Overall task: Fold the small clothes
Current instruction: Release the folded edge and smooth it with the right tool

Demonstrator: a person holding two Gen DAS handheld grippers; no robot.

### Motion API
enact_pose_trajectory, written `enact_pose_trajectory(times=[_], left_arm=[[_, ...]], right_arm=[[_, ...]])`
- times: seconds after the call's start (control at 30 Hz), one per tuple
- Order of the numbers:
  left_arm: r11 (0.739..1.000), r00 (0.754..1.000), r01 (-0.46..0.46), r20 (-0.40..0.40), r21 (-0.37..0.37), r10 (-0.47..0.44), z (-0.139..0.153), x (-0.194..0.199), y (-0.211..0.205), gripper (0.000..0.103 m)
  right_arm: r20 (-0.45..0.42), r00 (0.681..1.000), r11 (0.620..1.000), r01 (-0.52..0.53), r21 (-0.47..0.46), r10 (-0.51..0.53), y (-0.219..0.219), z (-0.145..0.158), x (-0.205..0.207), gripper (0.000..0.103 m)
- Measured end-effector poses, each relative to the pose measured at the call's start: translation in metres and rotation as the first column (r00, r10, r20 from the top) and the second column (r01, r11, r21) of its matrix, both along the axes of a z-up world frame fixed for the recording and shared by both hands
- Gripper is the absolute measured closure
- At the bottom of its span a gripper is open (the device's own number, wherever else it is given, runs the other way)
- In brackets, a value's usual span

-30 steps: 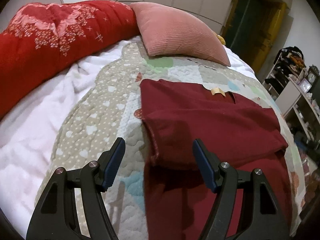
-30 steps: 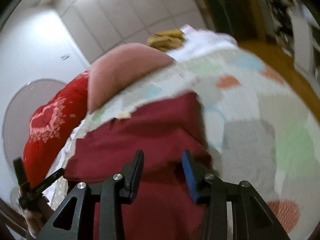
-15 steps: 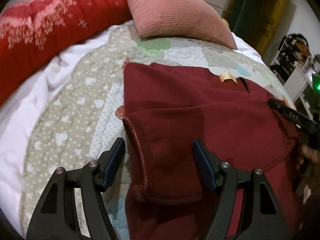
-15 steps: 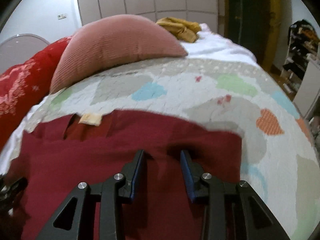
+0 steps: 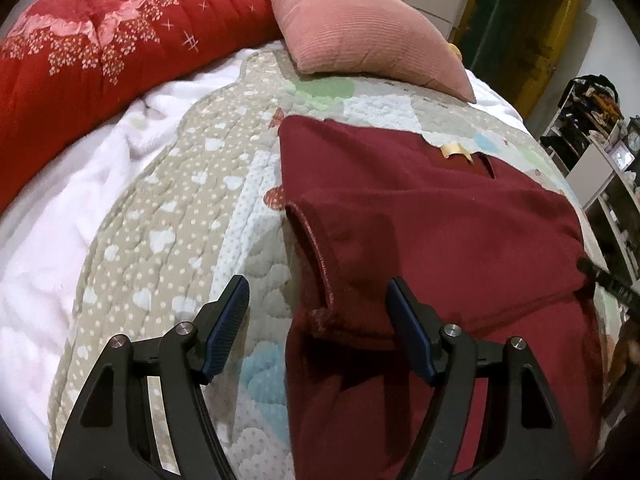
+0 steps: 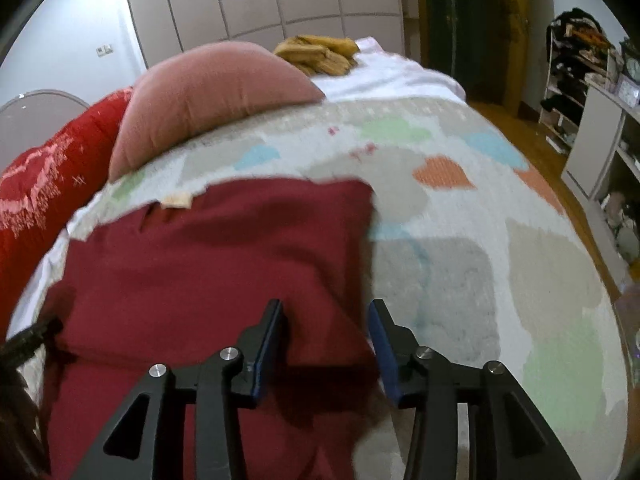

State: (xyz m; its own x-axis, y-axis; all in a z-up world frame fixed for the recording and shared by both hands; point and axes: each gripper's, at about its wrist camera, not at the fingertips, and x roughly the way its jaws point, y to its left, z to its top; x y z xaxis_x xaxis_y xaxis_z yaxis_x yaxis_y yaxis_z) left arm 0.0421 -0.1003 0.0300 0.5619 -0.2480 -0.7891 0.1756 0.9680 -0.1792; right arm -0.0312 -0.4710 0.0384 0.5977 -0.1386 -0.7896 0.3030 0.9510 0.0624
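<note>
Both the left tongs and right tongs gape wide, gripping nothing, over the maroon sweater lying below the pink cushion on the quilt (soft, limp knit, likely best pinched at a folded edge).

left gripper spread wide, right gripper parted

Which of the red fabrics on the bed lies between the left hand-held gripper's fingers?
The plain maroon folded garment; the bright red floral quilt lies rolled far behind, beside the pink ribbed cushion.
</note>
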Motion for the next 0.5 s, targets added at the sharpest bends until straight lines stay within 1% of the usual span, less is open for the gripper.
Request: enact_pose_trajectory(times=[0.03,0.07,0.13,0.2,0.3,0.37,0.43,0.5], left_arm=[[1.000,1.000,-0.001,-0.003,0.001,0.001,-0.001,-0.001,0.000,0.031],[1.000,1.000,0.000,-0.002,0.003,0.000,-0.002,-0.001,0.000,0.031],[1.000,1.000,-0.002,-0.001,0.009,0.002,-0.004,-0.001,0.000,0.026],[1.000,1.000,-0.009,-0.017,0.000,0.009,-0.005,0.001,0.003,0.025],[1.000,1.000,-0.010,-0.006,0.005,0.010,0.001,-0.004,0.004,0.025],[1.000,1.000,-0.009,0.009,0.020,0.009,0.004,-0.011,0.003,0.025],[1.000,1.000,-0.009,0.015,0.027,0.009,0.007,-0.017,0.003,0.025],[0.999,1.000,-0.003,0.020,0.039,0.003,0.010,-0.025,0.002,0.025]], right_arm=[[-0.017,1.000,1.000,0.012,-0.001,-0.012,-0.003,-0.007,-0.003,0.061],[-0.028,0.999,1.000,0.023,0.018,-0.022,-0.006,-0.014,-0.007,0.061],[0.001,1.000,0.999,0.031,0.044,-0.031,-0.009,-0.017,-0.017,0.062],[0.005,0.999,0.998,0.040,0.047,-0.040,-0.010,-0.016,-0.023,0.062],[0.002,0.998,0.996,0.066,0.065,-0.066,-0.011,-0.007,-0.030,0.062],[0.028,0.997,0.995,0.075,0.065,-0.077,-0.009,0.003,-0.037,0.062],[0.059,0.996,0.997,0.064,0.054,-0.067,-0.002,0.014,-0.043,0.062],[0.067,0.996,0.998,0.049,0.043,-0.051,0.004,0.020,-0.044,0.061]])
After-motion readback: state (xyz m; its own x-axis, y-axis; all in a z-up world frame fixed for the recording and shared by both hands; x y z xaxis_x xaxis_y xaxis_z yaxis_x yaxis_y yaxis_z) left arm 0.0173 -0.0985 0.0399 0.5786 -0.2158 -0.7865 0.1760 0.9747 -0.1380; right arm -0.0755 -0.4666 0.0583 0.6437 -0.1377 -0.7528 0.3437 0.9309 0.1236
